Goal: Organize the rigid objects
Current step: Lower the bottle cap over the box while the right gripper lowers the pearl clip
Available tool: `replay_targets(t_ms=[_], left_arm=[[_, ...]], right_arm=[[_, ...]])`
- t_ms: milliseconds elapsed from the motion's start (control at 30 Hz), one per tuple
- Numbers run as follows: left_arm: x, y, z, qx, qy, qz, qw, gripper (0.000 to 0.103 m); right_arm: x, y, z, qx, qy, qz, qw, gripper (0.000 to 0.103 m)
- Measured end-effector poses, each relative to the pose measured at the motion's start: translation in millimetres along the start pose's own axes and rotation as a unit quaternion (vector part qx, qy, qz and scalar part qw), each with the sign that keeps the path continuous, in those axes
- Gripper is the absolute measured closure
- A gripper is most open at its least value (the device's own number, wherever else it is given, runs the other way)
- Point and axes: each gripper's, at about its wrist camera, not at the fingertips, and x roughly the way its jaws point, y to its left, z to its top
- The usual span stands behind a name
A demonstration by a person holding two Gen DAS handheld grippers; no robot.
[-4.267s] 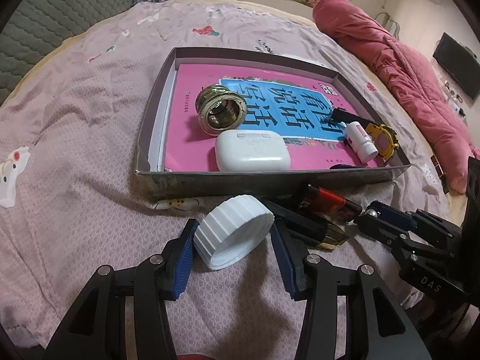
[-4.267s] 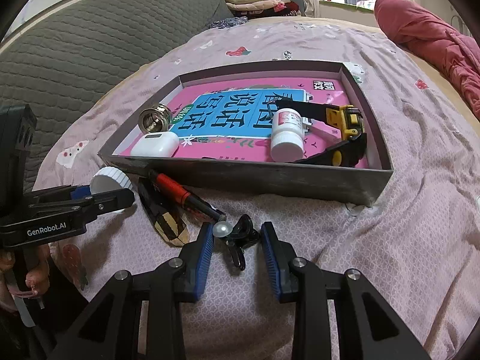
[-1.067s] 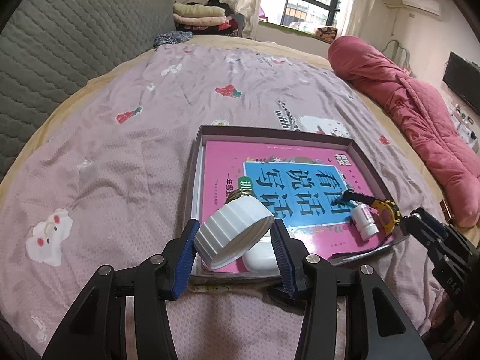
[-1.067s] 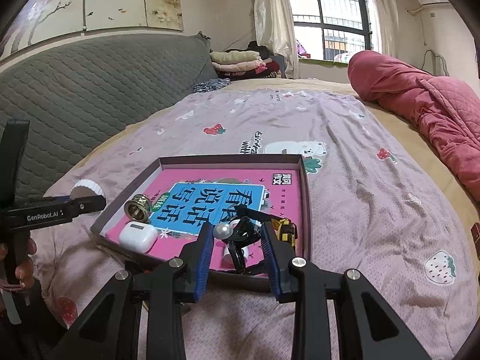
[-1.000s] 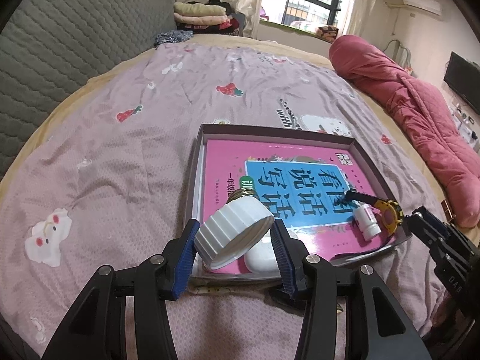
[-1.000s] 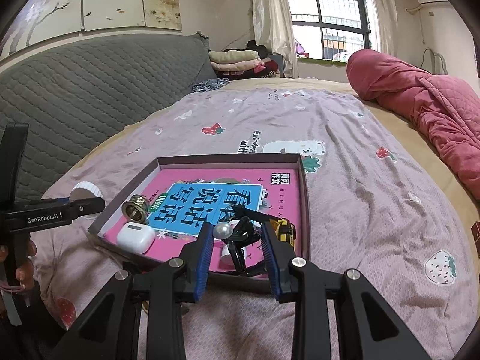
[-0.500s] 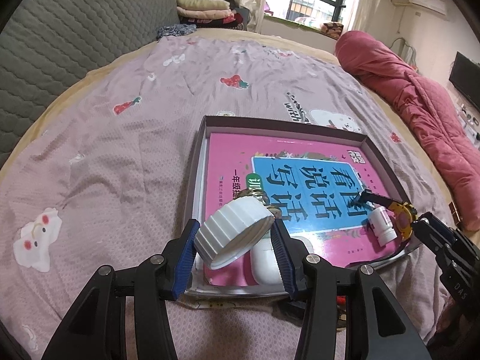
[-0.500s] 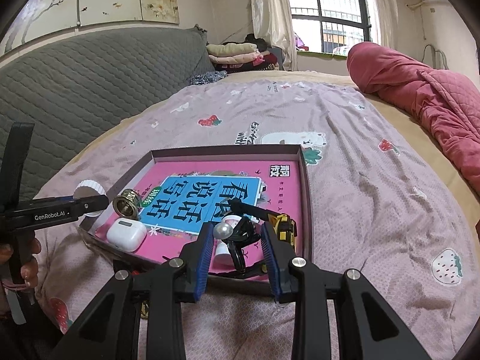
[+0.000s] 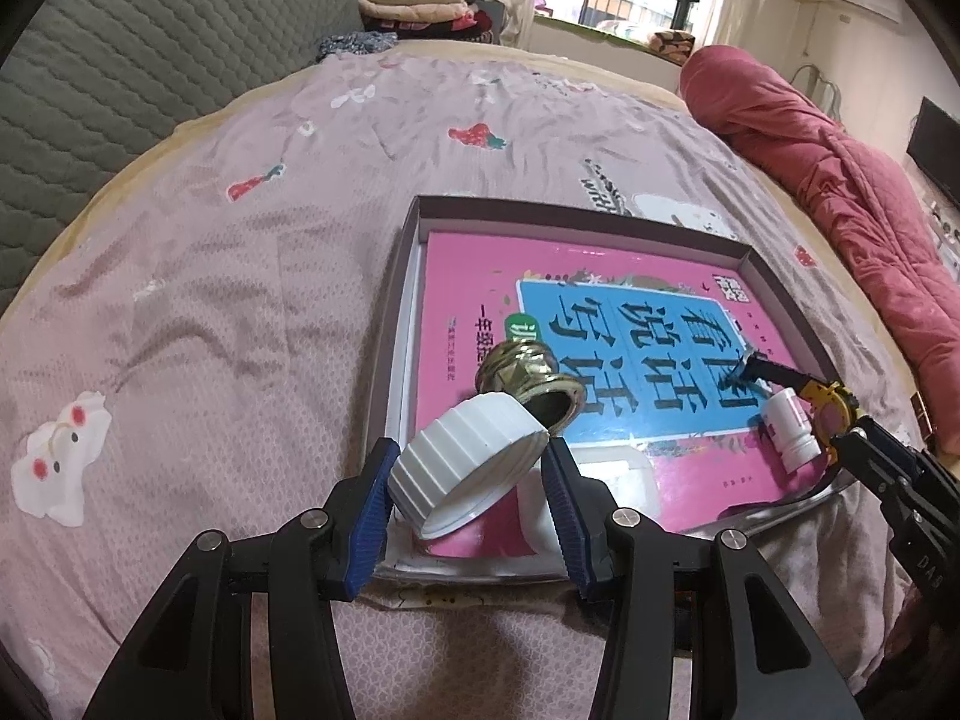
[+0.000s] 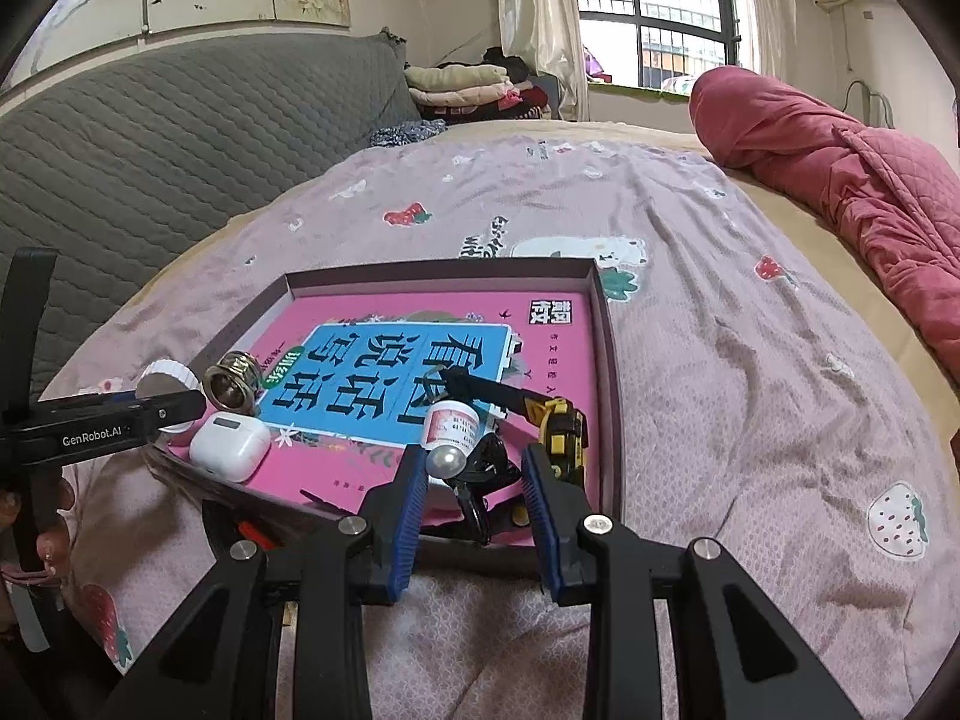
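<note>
My left gripper (image 9: 468, 477) is shut on a white ribbed cap (image 9: 465, 462), tilted, held over the near left corner of the shallow grey box (image 9: 576, 217). My right gripper (image 10: 474, 471) is shut on a black hair clip with a pearl (image 10: 480, 471), over the box's near right part (image 10: 606, 324). Inside, on a pink book (image 9: 480, 300), lie a brass knob (image 9: 528, 375), a white earbud case (image 10: 229, 447), a small white bottle (image 10: 451, 423) and a yellow-black tape measure (image 10: 555, 420). In the right wrist view, the left gripper and cap (image 10: 168, 377) show at the left.
The box sits on a mauve bedspread (image 9: 210, 276) with strawberry prints. A red quilt (image 9: 840, 180) lies along the right side, a grey padded headboard (image 10: 150, 138) at the left. A red-black pen (image 10: 252, 531) peeks out under the box's near edge. A hand (image 10: 51, 540) holds the left gripper.
Both grippers have sunk a little toward the box, which now looks nearer and larger in both views. Each has kept its grip.
</note>
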Motion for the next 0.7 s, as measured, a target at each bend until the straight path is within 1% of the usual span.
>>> replay_targets(t_ms=[700], left_arm=[[1, -6, -4, 0.005, 0.003, -0.009, 0.9999, 0.053]], right_arm=[[7, 11, -8, -0.029, 0.017, 0.0, 0.999, 0.07]])
